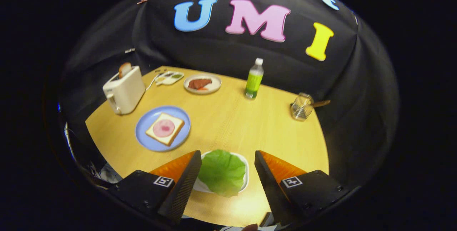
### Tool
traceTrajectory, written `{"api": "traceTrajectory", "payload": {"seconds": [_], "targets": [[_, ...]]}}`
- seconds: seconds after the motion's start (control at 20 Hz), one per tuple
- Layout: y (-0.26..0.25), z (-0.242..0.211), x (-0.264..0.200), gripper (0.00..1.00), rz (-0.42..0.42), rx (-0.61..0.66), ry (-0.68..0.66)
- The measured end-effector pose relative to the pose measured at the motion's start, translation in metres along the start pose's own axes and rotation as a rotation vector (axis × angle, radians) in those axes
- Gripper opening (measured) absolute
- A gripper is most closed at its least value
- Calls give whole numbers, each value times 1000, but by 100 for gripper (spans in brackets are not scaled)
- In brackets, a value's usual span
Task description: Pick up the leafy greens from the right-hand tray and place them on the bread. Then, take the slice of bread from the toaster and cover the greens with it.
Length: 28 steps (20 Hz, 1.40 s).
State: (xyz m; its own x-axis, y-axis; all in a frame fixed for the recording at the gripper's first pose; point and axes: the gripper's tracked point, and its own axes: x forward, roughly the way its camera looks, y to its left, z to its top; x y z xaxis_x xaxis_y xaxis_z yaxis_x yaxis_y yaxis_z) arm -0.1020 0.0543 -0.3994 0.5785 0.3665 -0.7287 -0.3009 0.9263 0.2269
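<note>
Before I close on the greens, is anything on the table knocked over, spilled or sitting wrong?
One thing: the glass jar beyond the right finger looks tipped over, a stick poking from it. Toaster, bottle and bread sit normally. The open gripper frames the leafy greens.

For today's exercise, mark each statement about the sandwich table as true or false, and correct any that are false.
1. The gripper is open, with the leafy greens between its fingers. True.
2. The bread on the blue plate already has greens on it. False: that bread carries only a round pink slice.
3. A slice of bread sticks up out of the toaster. True.
4. The green bottle lies on its side. False: it stands upright with its cap on.
5. The greens rest on a white tray. True.
</note>
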Motion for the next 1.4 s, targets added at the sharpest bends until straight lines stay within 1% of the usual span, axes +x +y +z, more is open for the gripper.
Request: {"api": "traceTrajectory", "payload": {"seconds": [0.1, 0.15, 0.25, 0.3, 0.45, 0.5, 0.55, 0.6, 0.7, 0.8, 0.9, 0.95, 1.05, 1.15, 1.25, 1.4], "targets": [[2, -33, 24, 88, 38, 26, 86], [0, -44, 35, 85, 40, 33, 114], [-4, -60, 52, 83, 45, 29, 174], [-3, -65, 59, 84, 53, 21, 198], [-5, -78, 75, 75, 49, -19, 250], [-6, -85, 77, 74, 44, -36, 279], [-1, -88, 74, 73, 72, -28, 279], [0, -83, 76, 70, 72, -25, 284], [5, -87, 78, 49, 86, 1, 288], [7, -85, 80, 43, 93, 5, 301], [6, -84, 77, 20, 102, 26, 310], [6, -83, 78, 10, 100, 45, 311], [3, -80, 76, 6, 87, 67, 310], [2, -66, 65, 6, 73, 84, 282], [4, -43, 52, 6, 62, 88, 237], [19, 3, 30, 6, 77, 91, 168]]}}
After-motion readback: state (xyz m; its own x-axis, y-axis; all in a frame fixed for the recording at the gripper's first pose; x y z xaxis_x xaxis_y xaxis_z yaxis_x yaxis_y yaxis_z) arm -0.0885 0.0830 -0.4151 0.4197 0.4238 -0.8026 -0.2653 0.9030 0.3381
